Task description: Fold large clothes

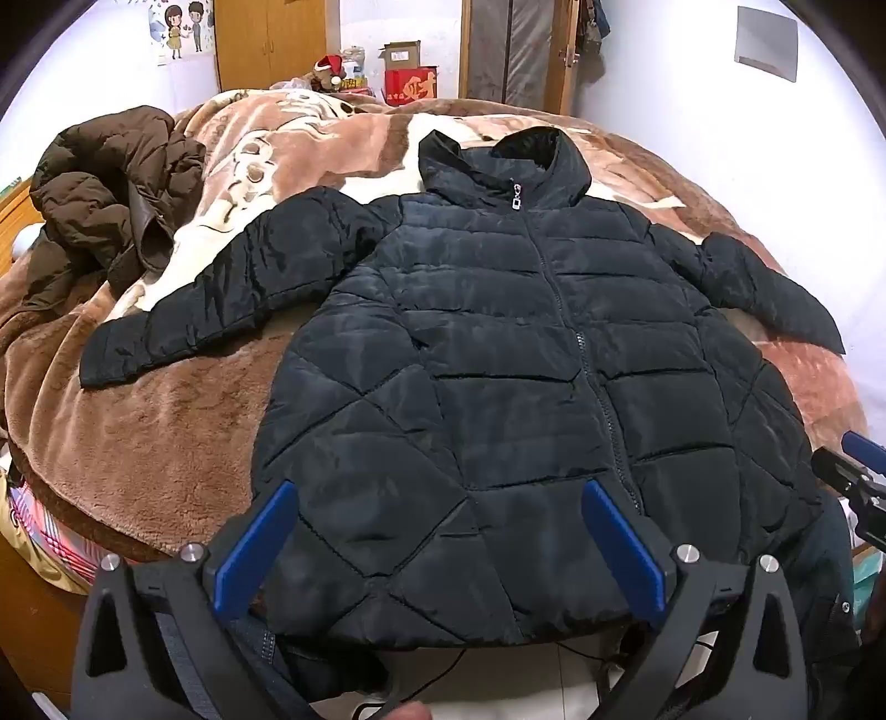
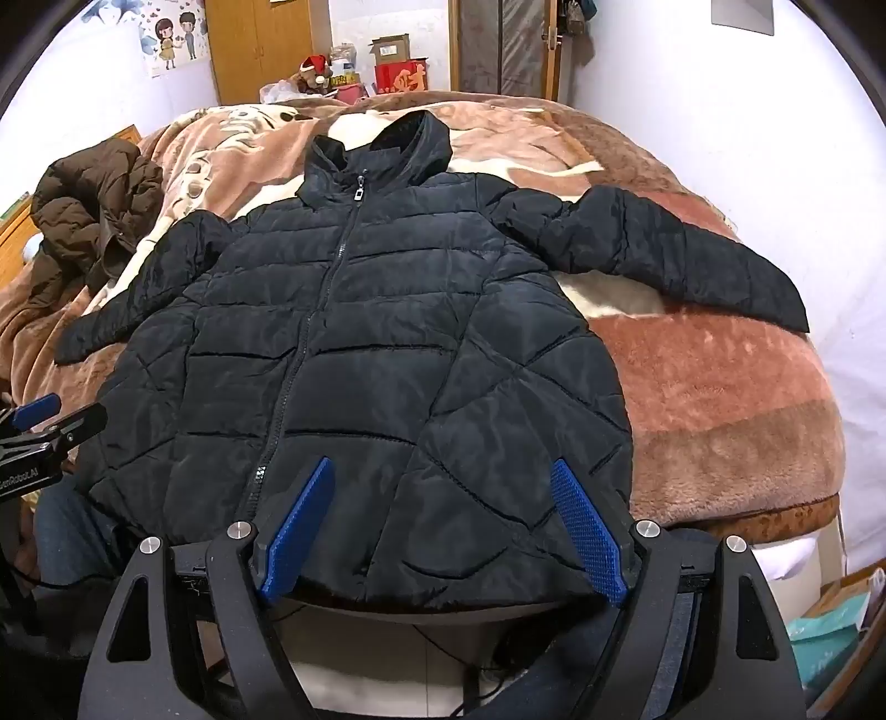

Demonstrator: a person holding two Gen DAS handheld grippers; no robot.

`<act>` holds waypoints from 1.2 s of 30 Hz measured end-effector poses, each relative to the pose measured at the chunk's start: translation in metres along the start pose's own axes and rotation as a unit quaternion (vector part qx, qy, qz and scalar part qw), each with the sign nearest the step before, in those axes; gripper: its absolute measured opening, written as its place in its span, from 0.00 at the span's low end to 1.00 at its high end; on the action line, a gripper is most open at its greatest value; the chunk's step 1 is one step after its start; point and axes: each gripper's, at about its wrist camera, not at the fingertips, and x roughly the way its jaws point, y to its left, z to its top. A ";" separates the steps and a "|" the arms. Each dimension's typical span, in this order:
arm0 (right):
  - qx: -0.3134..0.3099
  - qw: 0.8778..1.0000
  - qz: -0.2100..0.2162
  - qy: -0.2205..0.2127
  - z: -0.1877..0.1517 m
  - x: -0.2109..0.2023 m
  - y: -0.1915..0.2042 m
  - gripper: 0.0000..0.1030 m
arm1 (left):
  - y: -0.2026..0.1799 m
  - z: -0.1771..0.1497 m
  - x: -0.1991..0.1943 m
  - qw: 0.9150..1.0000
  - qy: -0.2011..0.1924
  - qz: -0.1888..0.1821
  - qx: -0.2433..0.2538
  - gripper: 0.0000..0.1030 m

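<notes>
A black quilted puffer jacket (image 1: 515,354) lies flat, front up and zipped, on the bed, both sleeves spread out; it also shows in the right wrist view (image 2: 360,354). My left gripper (image 1: 437,498) is open and empty, hovering above the jacket's lower hem on its left half. My right gripper (image 2: 443,476) is open and empty, above the hem on its right half. The right gripper shows at the right edge of the left wrist view (image 1: 853,471), and the left gripper at the left edge of the right wrist view (image 2: 39,432).
A brown plush blanket (image 1: 138,443) covers the bed. A crumpled brown coat (image 1: 111,199) lies at the far left. Boxes and a toy (image 1: 410,77) stand behind the bed by a wooden wardrobe (image 1: 266,39). Cables lie on the floor (image 2: 432,653) below the bed edge.
</notes>
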 end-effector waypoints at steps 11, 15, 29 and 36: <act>0.000 1.000 -0.002 0.000 0.001 -0.002 0.002 0.78 | 0.001 -0.002 0.010 1.000 0.007 0.000 0.003 1.00; 0.000 1.000 -0.003 -0.001 -0.003 0.003 -0.001 0.78 | -0.004 0.002 -0.003 1.000 0.001 0.001 0.006 1.00; -0.001 1.000 -0.004 0.001 0.001 0.001 -0.002 0.78 | -0.007 0.002 -0.005 1.000 0.002 0.000 0.008 1.00; -0.002 1.000 -0.007 0.004 0.002 0.003 -0.001 0.78 | -0.010 0.002 -0.005 1.000 0.003 0.000 0.008 1.00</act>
